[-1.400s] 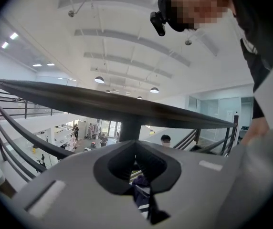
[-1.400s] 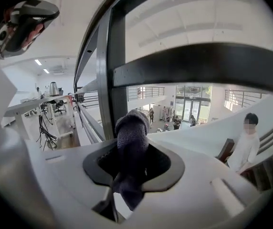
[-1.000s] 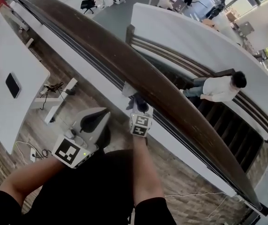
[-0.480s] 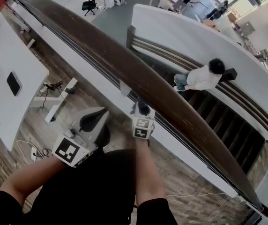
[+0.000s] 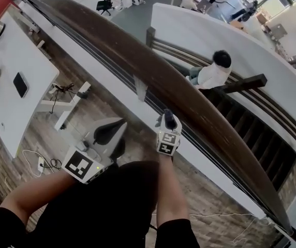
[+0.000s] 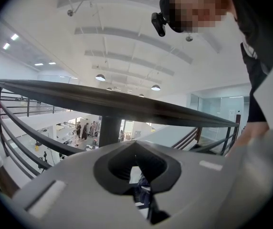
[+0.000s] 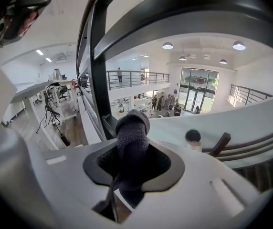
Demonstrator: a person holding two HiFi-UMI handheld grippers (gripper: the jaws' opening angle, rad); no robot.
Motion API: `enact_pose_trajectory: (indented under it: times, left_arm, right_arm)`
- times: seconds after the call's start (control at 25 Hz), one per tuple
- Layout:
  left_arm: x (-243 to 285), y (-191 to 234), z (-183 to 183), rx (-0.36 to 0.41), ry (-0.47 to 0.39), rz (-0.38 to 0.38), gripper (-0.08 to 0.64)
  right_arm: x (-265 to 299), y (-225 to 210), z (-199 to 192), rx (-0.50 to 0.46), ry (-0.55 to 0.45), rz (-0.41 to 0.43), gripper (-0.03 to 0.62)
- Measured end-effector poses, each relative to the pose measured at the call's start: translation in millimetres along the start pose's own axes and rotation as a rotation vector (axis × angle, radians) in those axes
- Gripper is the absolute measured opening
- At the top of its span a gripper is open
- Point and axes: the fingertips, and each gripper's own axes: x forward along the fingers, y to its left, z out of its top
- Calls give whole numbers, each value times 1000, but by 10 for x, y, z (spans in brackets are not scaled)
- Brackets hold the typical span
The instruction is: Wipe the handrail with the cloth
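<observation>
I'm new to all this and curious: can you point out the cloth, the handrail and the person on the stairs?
cloth [image 7: 132,137]: right gripper view, knitted middle.
handrail [image 5: 112,44]: head view, broad brown top.
person on the stairs [image 5: 210,76]: head view, white shirt.

Office building, open-plan, several levels. I stand on upper gallery behind dark handrail [image 5: 153,81], looking over atrium. My side: wood-plank floor [image 5: 39,133], white desk [image 5: 8,107], cables [image 5: 60,89] trailing under it. Beyond rail: office chair [image 5: 105,4], staircase [image 5: 251,138] with person [image 5: 210,74] on it. Across void: another railed gallery [image 7: 136,78], tall glass doors [image 7: 198,87], group of people [image 7: 167,102], round ceiling lamps [image 7: 167,46].
</observation>
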Motion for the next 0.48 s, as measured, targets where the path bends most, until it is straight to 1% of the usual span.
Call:
enact_pose_trajectory:
  times: [0.08, 0.2, 0.36, 0.48]
  left_arm:
    - [-6, -23, 32, 4, -15, 6, 0]
    - [-20, -89, 12, 0, -13, 7, 0]
    - [-23, -246, 7, 4, 1, -26, 0]
    - [8, -347, 54, 10, -7, -57, 0]
  right_arm:
    - [-37, -56, -30, 10, -3, -11, 103]
    - [-90, -122, -97, 32, 7, -33, 103]
    - [-125, -231, -173, 67, 11, -65, 104]
    - [-168, -308, -193, 88, 13, -81, 103]
